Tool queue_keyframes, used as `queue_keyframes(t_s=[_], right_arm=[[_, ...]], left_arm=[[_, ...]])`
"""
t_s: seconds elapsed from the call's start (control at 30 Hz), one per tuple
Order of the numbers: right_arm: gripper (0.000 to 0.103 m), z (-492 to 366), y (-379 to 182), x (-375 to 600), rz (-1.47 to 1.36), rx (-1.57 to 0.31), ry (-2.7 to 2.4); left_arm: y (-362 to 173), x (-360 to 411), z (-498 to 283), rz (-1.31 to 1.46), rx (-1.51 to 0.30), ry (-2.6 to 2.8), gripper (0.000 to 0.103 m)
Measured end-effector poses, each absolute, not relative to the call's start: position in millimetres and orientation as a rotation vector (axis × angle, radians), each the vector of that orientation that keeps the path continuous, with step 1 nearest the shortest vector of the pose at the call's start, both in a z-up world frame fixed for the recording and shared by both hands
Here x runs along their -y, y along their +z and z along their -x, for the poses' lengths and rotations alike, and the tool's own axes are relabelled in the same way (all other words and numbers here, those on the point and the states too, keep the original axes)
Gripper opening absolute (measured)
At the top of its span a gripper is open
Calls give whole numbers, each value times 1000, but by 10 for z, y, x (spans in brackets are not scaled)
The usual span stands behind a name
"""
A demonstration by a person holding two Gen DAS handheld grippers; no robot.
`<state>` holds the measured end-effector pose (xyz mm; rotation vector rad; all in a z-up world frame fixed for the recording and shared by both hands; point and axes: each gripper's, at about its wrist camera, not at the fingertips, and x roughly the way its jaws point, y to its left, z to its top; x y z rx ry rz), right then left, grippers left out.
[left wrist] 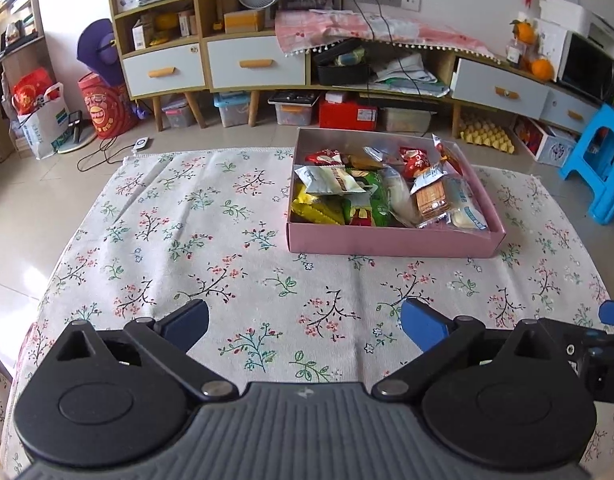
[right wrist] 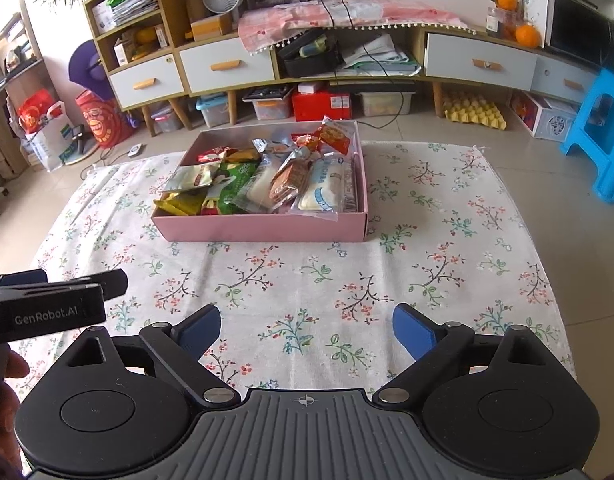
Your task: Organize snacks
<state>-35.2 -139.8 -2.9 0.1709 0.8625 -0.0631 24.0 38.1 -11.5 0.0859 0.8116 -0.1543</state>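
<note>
Around: flowered cloth point(left wrist: 147, 240) under both tools; cabinet point(right wrist: 267, 60) far ahead.
Box point(right wrist: 263, 230): ahead of both, packed with snacks point(right wrist: 267, 180).
Left gripper point(left wrist: 305, 322): spread, empty.
Right gripper point(right wrist: 307, 330): spread, empty.

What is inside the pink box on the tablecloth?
The pink box holds a heap of wrapped snacks: a green packet, yellow packets, small red ones, a biscuit pack and pale blue-and-white wrappers. The box floor and anything beneath the heap are covered.
</note>
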Motion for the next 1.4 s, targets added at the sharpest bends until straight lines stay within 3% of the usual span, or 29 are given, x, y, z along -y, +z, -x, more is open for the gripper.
queue_keyframes(t_s=[1.4], right_arm=[[95, 344, -45, 1401, -171, -868, -62]], left_arm=[[-110, -310, -210, -105, -817, -174, 103]])
